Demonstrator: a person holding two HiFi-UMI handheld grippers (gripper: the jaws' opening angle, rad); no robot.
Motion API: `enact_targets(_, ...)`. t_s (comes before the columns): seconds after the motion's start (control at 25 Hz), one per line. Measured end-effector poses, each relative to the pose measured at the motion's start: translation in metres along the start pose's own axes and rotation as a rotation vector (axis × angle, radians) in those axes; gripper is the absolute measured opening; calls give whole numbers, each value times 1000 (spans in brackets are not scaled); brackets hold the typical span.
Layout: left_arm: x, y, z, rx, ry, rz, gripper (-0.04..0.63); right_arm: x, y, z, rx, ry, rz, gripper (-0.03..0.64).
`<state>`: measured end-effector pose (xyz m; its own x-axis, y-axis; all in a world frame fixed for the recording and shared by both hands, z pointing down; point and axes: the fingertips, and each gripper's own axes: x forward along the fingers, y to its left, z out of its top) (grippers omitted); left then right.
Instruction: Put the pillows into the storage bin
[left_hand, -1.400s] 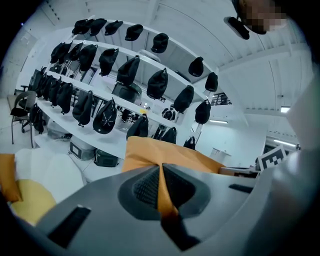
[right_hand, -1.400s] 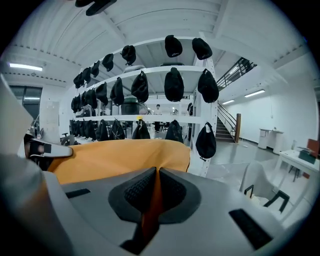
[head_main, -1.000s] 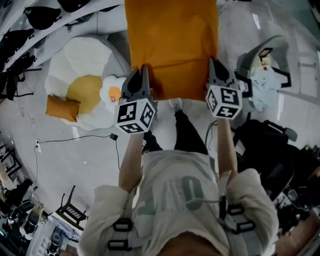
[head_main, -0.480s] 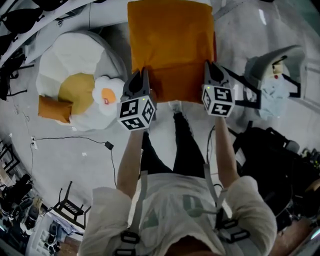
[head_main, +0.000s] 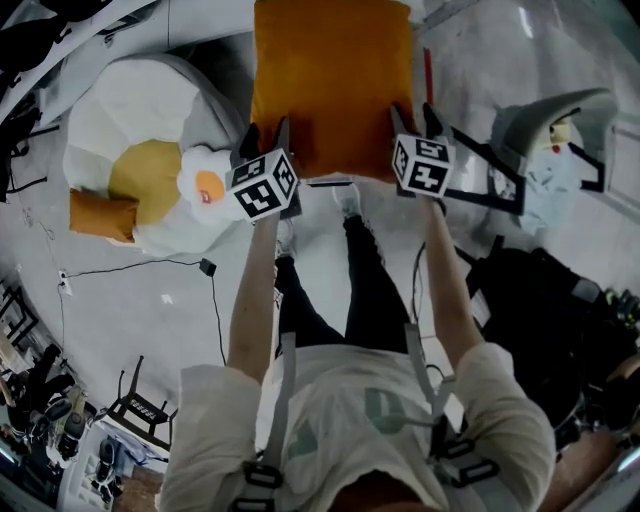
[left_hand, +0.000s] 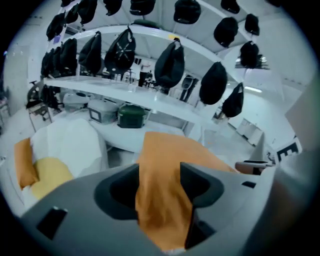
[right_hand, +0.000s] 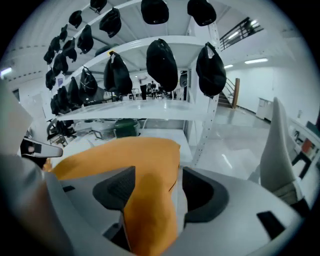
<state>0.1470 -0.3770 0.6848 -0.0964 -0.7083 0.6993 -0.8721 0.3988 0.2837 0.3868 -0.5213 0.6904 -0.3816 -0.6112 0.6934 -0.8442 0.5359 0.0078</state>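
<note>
Pillow (head_main: 330, 90) edge lies loose inside left claw (head_main: 268, 135) and right claw (head_main: 413, 115), both just spread.

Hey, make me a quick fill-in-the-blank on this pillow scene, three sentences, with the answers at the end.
The large pillow in front of the person is ____ in colour. The plush toy by the white bin looks like a fried ____. The third pillow, between that toy and the small orange pillow, is ____.
Missing words: orange; egg; yellow.
</note>
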Motion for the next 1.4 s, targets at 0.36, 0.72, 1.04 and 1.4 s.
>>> enact_targets(0.36,-11,26,15,55,-47,78,238,-1,1,-9,-9,20,8,272)
enact_targets(0.72,-42,25,26,54,-99,76,239,-22,33,13,-29,-21,75,272)
enact_targets(1.04,-142,72,75,38,-278,106,239,-86,129,92,-101,-213,164,270)
enact_targets(1.4,-335,208,102,80,-447,163,239,-210,351,143,-105,-414,339,270)
